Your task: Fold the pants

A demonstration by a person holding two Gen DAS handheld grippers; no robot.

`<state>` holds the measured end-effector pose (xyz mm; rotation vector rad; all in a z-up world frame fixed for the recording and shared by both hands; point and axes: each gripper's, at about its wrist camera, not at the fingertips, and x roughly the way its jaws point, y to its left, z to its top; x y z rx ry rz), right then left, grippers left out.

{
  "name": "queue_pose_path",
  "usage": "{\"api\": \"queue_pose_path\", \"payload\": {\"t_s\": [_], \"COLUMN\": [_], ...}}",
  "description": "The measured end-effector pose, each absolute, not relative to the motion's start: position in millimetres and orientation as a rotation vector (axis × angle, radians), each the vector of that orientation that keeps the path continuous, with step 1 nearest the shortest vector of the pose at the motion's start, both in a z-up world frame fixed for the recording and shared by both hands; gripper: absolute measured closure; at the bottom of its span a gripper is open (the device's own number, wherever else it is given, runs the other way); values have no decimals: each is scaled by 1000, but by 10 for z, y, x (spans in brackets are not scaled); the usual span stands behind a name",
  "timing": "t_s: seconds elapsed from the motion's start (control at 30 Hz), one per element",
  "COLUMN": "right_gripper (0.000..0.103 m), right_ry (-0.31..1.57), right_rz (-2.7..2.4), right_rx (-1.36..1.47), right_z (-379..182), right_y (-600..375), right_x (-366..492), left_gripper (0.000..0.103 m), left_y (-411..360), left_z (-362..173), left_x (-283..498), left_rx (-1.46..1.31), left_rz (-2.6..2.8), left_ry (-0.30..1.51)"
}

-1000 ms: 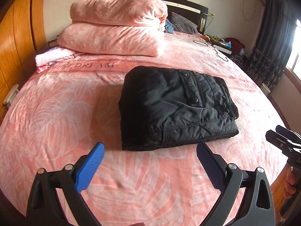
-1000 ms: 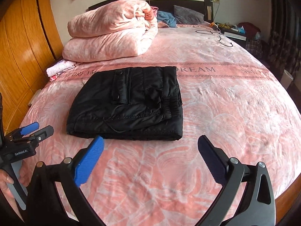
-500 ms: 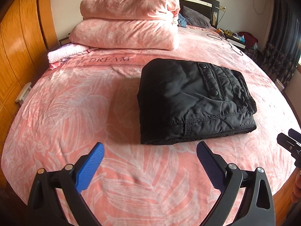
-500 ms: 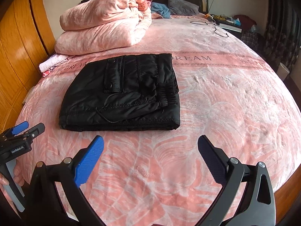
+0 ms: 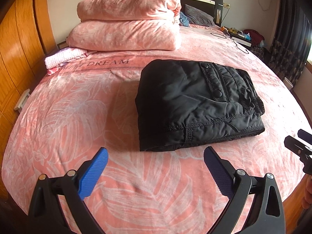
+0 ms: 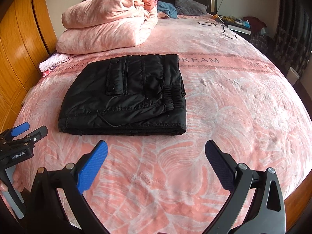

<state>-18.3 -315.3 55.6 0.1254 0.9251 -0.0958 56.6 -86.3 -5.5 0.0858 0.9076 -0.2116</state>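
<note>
The folded pants [image 5: 197, 105] lie at 12 o'clock from my left claw [image 5: 155, 160] and right claw [image 6: 156, 154], both spread and empty, on a pink bed [image 5: 68, 117].

Black pants [image 5: 197, 105], folded into rectangle, flat on bed

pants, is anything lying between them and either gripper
Nothing visible. Only bare pink bedspread lies between the folded pants and the open left gripper, and likewise before the open right gripper.
</note>
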Motion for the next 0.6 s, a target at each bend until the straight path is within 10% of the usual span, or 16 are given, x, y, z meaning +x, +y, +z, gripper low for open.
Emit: {"api": "queue_pose_path", "payload": {"t_s": [0.6], "right_gripper": [3], "right_ry": [923], "right_rz": [-96], "right_rx": [119], "right_z": [545], "right_y": [-3127], "right_x": [-177], "left_gripper": [4], "left_y": [-888], "left_z": [-86], "left_x": [586], "left_rx": [98], "left_rz": [-223], "left_ry": [910]}}
